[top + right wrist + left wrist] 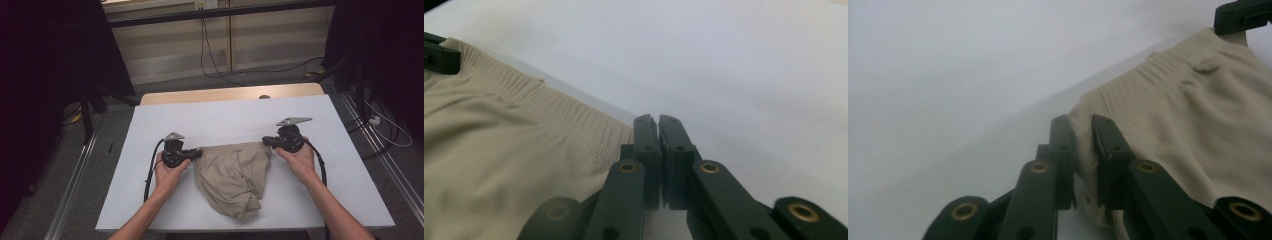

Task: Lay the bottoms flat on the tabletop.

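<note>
A beige knitted garment (234,176) is found lying crumpled on the near middle of the white table (210,120), its ribbed waistband turned to the far side. The left gripper (198,154) is clamped on the waistband's left corner, fabric pinched between the jaws. The right gripper (265,141) is closed at the right corner; cloth appears to be nipped there, though little of it is seen between the jaws. The garment is judged light, soft and limp, liable to sag; the thicker ribbed band is the soundest hold. The surface is smooth and matte. Beyond it, a pale wall (165,47), trailing cables (215,65) and dark curtains (50,50) are noted.
</note>
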A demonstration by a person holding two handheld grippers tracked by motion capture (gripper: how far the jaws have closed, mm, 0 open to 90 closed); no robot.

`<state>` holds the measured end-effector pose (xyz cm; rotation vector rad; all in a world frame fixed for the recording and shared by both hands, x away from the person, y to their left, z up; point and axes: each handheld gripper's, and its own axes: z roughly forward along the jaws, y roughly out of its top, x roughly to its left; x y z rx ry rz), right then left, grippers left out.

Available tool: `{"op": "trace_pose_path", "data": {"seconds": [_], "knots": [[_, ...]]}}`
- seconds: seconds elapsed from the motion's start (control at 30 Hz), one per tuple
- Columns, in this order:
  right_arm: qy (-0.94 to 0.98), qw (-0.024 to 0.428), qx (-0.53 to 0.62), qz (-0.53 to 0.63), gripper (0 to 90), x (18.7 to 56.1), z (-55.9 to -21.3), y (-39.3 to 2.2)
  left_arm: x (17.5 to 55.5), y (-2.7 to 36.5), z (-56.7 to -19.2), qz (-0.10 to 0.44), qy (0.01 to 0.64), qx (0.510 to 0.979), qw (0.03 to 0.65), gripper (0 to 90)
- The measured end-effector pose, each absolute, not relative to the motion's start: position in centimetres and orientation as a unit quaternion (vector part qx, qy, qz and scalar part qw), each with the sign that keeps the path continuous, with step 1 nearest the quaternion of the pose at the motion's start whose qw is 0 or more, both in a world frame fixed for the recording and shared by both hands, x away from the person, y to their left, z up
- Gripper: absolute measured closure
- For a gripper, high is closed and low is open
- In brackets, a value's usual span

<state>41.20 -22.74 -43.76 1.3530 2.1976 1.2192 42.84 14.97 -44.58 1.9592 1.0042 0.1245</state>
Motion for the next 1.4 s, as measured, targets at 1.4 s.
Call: {"op": "trace_pose_path", "data": {"seconds": [1.4], "knots": [[0.754, 0.128, 0.520, 0.381, 67.5, 43.0, -46.2, -26.1, 47.7, 11.4, -46.4, 0.079, 0.423, 0.803, 0.412, 58.6]]}}
